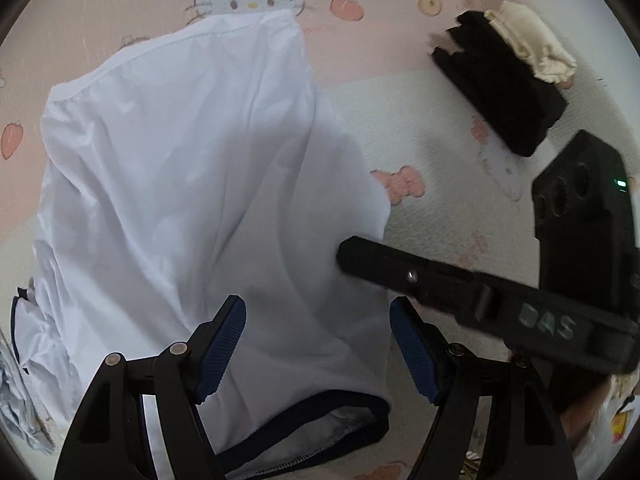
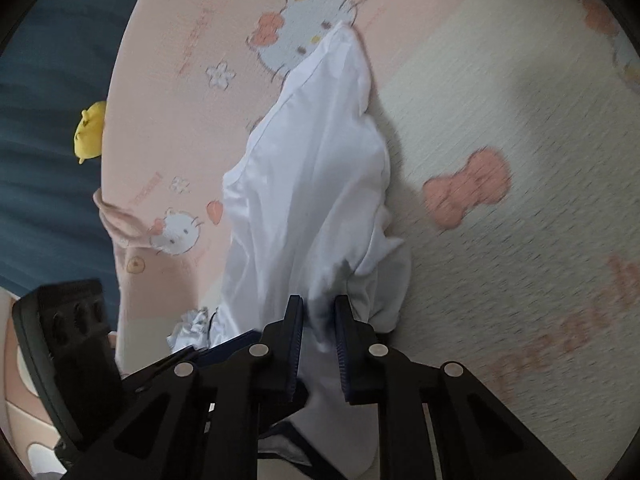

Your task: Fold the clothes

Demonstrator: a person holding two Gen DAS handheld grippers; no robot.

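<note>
A white shirt (image 1: 192, 184) with a navy-trimmed collar (image 1: 320, 404) lies rumpled on the pink cartoon-print bed sheet (image 1: 400, 92). My left gripper (image 1: 318, 308) hovers over the shirt near the collar. Its blue-padded fingers (image 1: 224, 344) stand wide apart and press on nothing. In the right wrist view my right gripper (image 2: 319, 304) has its jaws close together, pinching a fold of the white shirt (image 2: 312, 184) between the pads. From the left wrist view, the right gripper's black body (image 1: 420, 280) comes in from the right and meets the shirt's edge.
A folded black garment (image 1: 500, 92) and a cream one (image 1: 528, 44) lie at the far right. A crumpled pale cloth (image 2: 192, 326) sits beside the shirt. A yellow plush toy (image 2: 90, 132) rests at the sheet's edge, with dark blue fabric (image 2: 44, 160) beyond it.
</note>
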